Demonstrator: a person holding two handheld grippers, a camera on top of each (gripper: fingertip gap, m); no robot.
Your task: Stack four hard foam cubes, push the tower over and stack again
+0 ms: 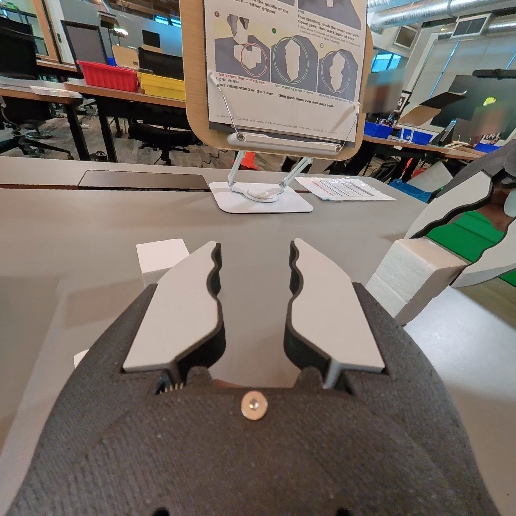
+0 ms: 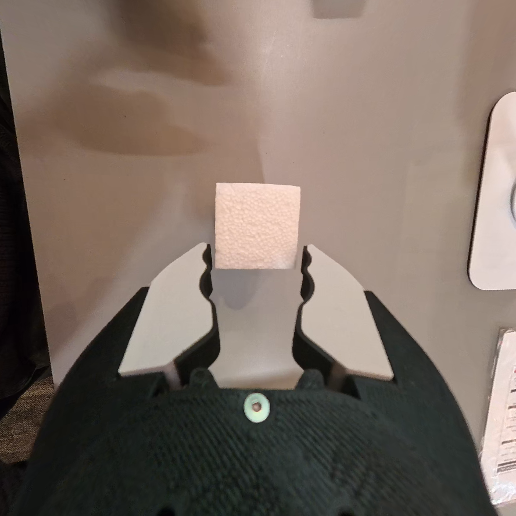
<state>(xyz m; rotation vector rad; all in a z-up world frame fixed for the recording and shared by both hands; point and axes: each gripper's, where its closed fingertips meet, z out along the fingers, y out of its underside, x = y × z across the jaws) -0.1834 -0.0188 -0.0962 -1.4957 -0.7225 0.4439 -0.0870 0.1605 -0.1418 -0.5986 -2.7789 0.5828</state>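
A: Item one, foam cube. Condition?

B: White, beaded surface, square top face, edges sharp apart from a small nick at one lower corner. It sits on the grey table, directly ahead of the right gripper. That gripper's jaws are spread; the fingertips flank the cube's near edge with a thin gap showing on each side, so nothing is pinched.

A: Further cubes?

B: In the left wrist view, a stack at the right edge, under the other gripper, with one seam across its side: two cubes at least, the base cut off by the gripper body. A single cube stands on the table just left of the left gripper, partly behind its finger. A white corner shows lower left; possibly another cube, too little is visible to say.

A: Left gripper?

B: Jaws apart, only bare tabletop between them.

A: Surroundings?

B: One document stand with a white base, holding one printed sheet, at the far side of the table. One bagged paper lies flat beside that base. Behind the table: one red bin and one yellow bin on another desk.

A: Obstructions?

B: The left gripper's finger covers part of the single cube.
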